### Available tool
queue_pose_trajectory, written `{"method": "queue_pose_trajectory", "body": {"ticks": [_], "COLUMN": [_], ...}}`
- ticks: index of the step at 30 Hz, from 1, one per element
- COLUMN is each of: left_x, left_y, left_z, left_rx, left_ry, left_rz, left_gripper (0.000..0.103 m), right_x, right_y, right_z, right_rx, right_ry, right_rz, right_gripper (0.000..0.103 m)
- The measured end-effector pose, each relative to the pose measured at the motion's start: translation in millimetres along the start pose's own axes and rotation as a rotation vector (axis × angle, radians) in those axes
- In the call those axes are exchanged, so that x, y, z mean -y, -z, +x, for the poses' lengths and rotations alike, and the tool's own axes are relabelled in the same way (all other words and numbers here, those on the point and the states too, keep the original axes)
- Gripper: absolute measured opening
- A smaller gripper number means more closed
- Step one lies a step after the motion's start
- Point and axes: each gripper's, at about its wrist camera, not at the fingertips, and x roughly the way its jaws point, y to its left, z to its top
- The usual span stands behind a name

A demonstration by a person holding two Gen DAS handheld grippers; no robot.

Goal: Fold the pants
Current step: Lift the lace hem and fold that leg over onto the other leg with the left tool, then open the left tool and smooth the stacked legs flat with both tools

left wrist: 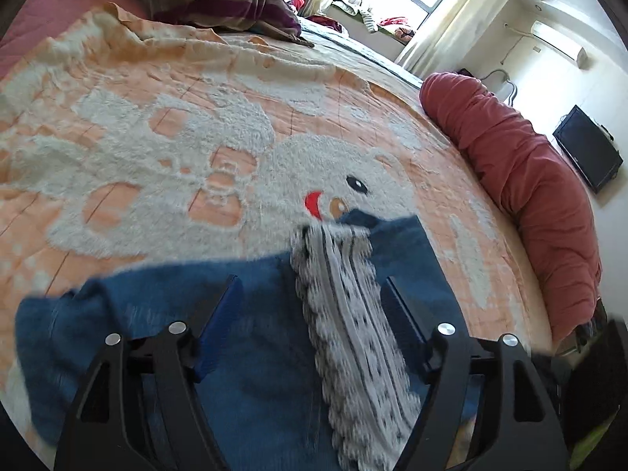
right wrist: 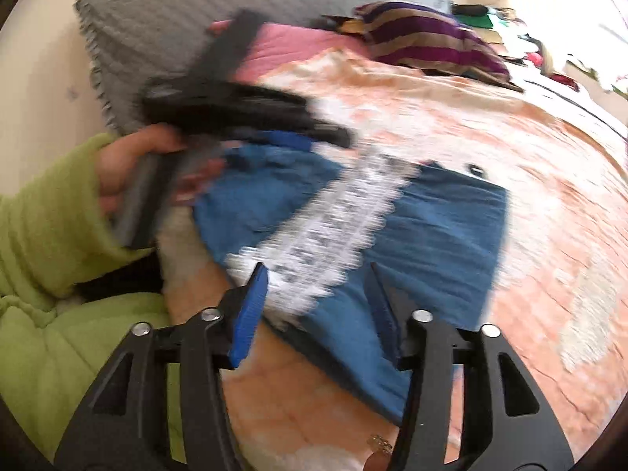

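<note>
While the blue pants (left wrist: 243, 306) lie flat on the orange-and-white blanket (left wrist: 137, 149), we see both claws spread wide, gripping nothing. Our left gripper (left wrist: 310, 298) hovers over their white patterned stripe (left wrist: 345, 294); our right gripper (right wrist: 318, 286) hangs above the pants' near edge, fabric showing between its fingers.

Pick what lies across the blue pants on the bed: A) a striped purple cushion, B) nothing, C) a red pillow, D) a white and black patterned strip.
D: a white and black patterned strip runs along the blue pants, seen from both wrist views.
</note>
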Motion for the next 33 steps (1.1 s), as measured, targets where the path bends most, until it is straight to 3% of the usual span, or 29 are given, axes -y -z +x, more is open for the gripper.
{"method": "queue_pose_trajectory", "body": {"ticks": [4,8,12,14,16,18,20,22,23,27,32,33], "left_x": [0.9,3.1,18.1,31.9,43.2,52.1,54.1,52.3,48.8,35.5,47.5,54.0], "left_y": [31.0,68.0,82.3,84.2,86.8,93.3,100.6,102.9,103.3,102.3,97.6,95.3], "left_z": [-19.3,-31.6,-31.7,-26.9,-20.4,-10.0,-5.0,-10.3,-14.4,-19.6,-34.9,-39.8], "left_rx": [-0.022,-0.054,-0.064,-0.063,-0.073,-0.107,-0.134,-0.134,-0.127,-0.123,-0.069,-0.046], "left_ry": [-0.016,0.019,0.085,0.072,0.043,0.002,-0.013,-0.018,-0.033,-0.046,-0.084,-0.094], "left_rz": [0.014,-0.015,-0.017,0.024,0.062,0.094,0.109,0.119,0.118,0.075,0.126,0.151], "left_gripper": [0.072,0.07,0.07,0.069,0.056,0.028,0.026,0.021,0.02,0.022,0.022,0.026], "right_x": [21.5,37.4,45.9,48.4,50.1,50.4,49.3,44.1,40.0,29.5,36.5,38.4], "right_y": [11.1,16.7,16.5,17.4,19.2,20.9,22.2,20.9,19.3,13.5,24.6,28.7], "right_z": [-6.1,-6.5,-9.7,-13.1,-14.7,-14.7,-13.7,-13.4,-13.3,-9.2,12.4,15.6], "right_rx": [-0.001,-0.013,0.0,0.011,0.015,0.01,0.003,0.001,0.003,0.007,-0.112,-0.129], "right_ry": [0.057,0.101,0.113,0.114,0.112,0.111,0.101,0.082,0.066,0.033,0.062,0.065], "right_rz": [0.048,0.08,0.099,0.108,0.115,0.115,0.109,0.085,0.071,0.034,0.053,0.062], "right_gripper": [0.048,0.049,0.049,0.049,0.049,0.049,0.048,0.041,0.035,0.035,0.035,0.035]}}
